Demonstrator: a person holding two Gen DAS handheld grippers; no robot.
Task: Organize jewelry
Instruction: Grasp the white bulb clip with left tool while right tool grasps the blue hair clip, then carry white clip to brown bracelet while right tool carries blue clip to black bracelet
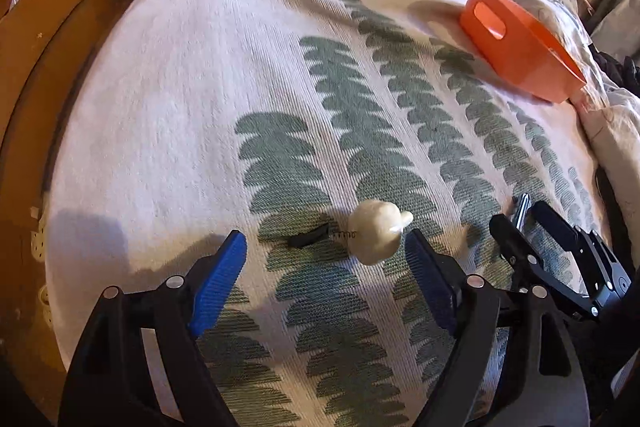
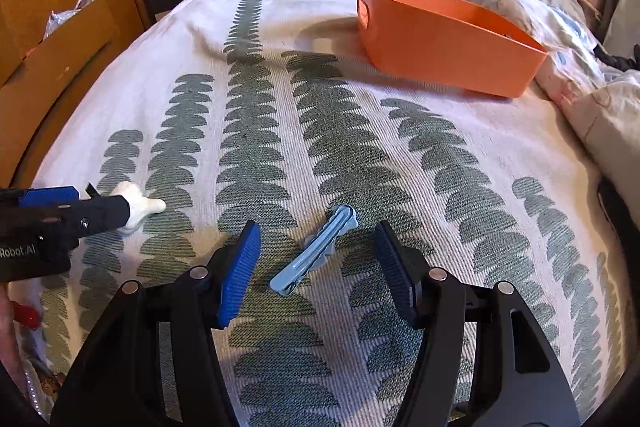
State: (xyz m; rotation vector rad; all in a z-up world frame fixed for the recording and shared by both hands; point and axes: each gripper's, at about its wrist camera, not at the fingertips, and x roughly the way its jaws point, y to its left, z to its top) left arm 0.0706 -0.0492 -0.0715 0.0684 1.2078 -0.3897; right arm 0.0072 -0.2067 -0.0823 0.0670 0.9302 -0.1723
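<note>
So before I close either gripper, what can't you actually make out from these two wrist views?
- Inside of the orange basket: both views show only its outer wall, so its contents are hidden.
- Cream ornament: in the right wrist view the left gripper covers part of it; the small dark piece beside it is too small to identify.
- Blue clip: in the left wrist view the right gripper hides most of it.

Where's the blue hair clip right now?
Right wrist view: the blue hair clip lies on the bedspread between the open right gripper fingers.
</note>
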